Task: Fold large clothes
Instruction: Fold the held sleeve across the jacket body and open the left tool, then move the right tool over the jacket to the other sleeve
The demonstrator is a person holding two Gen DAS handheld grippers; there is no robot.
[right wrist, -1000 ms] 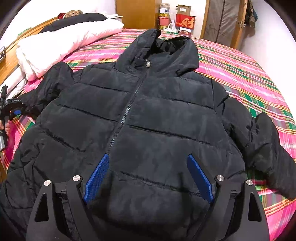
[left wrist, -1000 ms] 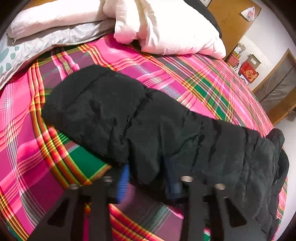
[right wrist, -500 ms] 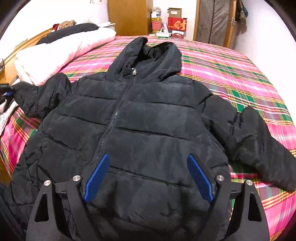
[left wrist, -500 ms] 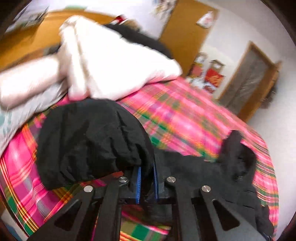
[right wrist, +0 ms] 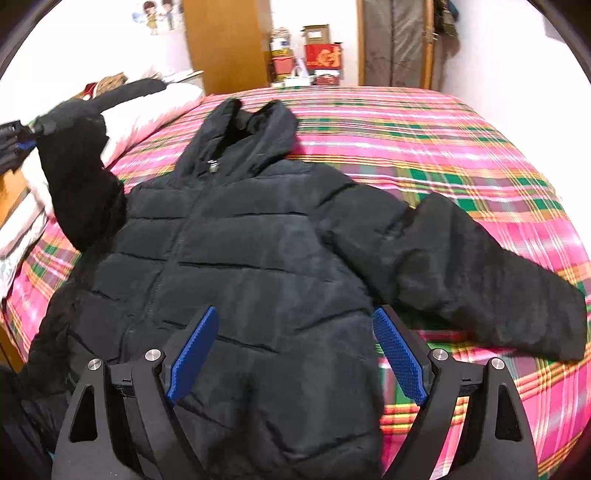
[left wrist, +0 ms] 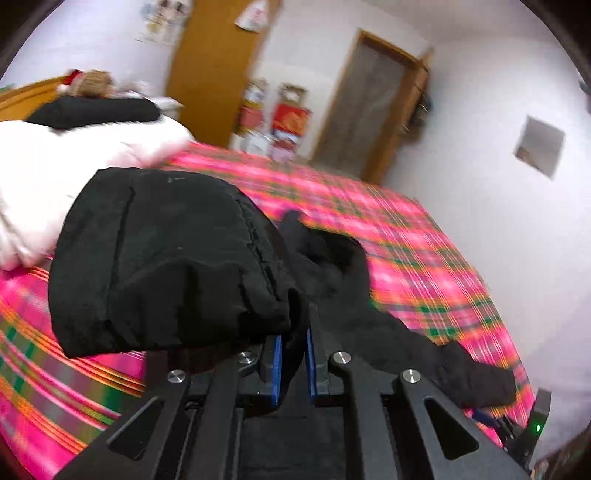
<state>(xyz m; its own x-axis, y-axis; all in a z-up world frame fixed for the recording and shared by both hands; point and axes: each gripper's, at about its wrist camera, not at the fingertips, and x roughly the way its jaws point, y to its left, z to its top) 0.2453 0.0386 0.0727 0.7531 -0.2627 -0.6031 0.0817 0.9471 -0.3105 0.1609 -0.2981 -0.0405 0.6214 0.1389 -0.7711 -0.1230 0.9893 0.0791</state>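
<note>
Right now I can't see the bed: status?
Left gripper shut on sleeve, raised. Right gripper open over jacket. Nothing in the way.

Left wrist view: motion blur smears the plaid bedspread and the far boxes; their print is unreadable. The raised sleeve hides the pad tips of the left tongs and much of the white duvet.

Right wrist view: the puffer jacket has its hem cut off by the near edge, behind the right tongs. Left tongs cropped at the left edge. Wall stickers too small to read.
</note>
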